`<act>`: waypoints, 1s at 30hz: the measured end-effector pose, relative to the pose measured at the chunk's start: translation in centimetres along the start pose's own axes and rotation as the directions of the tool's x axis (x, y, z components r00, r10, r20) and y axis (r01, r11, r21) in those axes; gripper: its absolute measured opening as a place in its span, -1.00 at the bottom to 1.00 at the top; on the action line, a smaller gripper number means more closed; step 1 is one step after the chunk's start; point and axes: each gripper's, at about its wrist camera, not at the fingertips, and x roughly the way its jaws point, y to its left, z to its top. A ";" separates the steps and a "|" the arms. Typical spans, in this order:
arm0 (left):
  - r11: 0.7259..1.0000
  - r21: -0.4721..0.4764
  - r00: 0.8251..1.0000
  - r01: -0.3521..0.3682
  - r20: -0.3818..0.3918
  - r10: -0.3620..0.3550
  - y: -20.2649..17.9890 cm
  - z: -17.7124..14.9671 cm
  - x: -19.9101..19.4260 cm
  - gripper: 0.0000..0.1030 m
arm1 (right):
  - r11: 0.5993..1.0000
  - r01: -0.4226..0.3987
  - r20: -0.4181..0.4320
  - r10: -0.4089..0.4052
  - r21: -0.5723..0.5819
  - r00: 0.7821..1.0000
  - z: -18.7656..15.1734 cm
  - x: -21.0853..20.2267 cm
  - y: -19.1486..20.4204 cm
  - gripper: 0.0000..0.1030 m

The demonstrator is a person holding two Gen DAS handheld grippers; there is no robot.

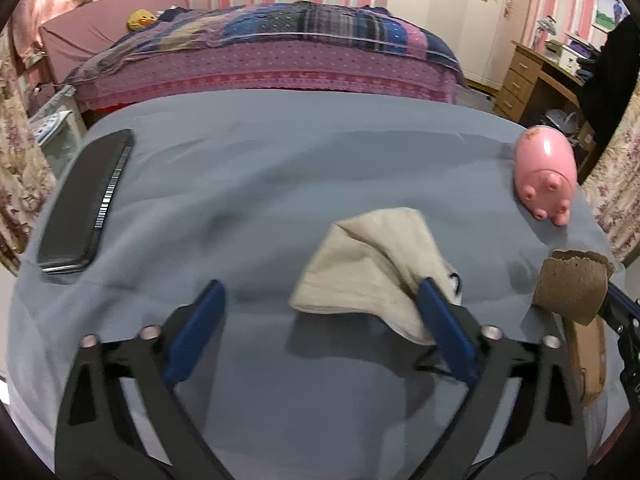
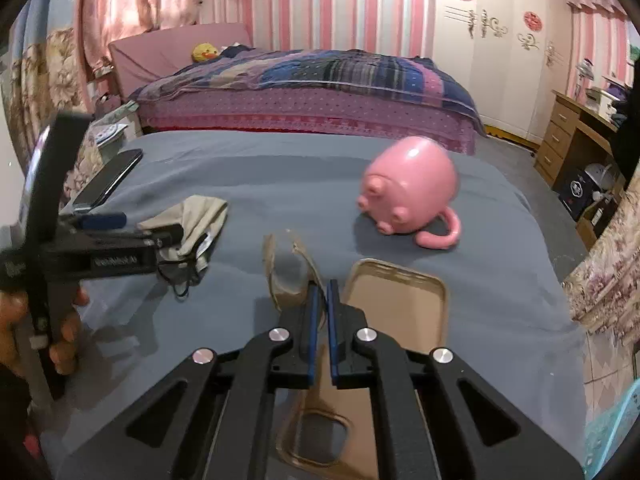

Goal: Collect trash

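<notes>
My right gripper point(image 2: 323, 286) is shut on a torn brown cardboard tube point(image 2: 286, 270), held just above the grey cloth; the tube also shows in the left wrist view point(image 1: 570, 286). My left gripper point(image 1: 320, 292) is open, its right finger point(image 1: 444, 320) touching a crumpled beige cloth point(image 1: 372, 264), which also shows in the right wrist view point(image 2: 192, 216). The left gripper also shows there point(image 2: 132, 228), held by a hand.
A pink pig-shaped mug point(image 2: 412, 190) lies on its side at the right; it also shows in the left wrist view point(image 1: 546, 168). A tan phone case point(image 2: 400, 304) lies under my right gripper. A black phone point(image 1: 86, 200) lies far left. A bed point(image 1: 280, 52) stands behind the table.
</notes>
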 end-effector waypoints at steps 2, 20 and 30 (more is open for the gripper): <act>0.998 -0.015 0.998 0.056 0.000 -0.056 -0.2 0.0 -0.2 0.36 | 1.000 -0.006 0.008 0.006 0.030 1.000 -0.1 -0.2 -0.8 -0.91; 0.997 0.071 0.995 0.023 0.100 -0.030 -0.1 0.9 -5.5 -0.98 | 0.997 -0.077 0.016 0.077 0.030 0.997 -0.3 -0.5 -0.6 -0.88; 1.000 0.007 0.996 0.015 0.091 -0.015 2.5 1.4 -5.9 -0.98 | 0.995 -0.087 -0.050 0.084 -0.047 0.995 -0.8 2.0 2.8 0.24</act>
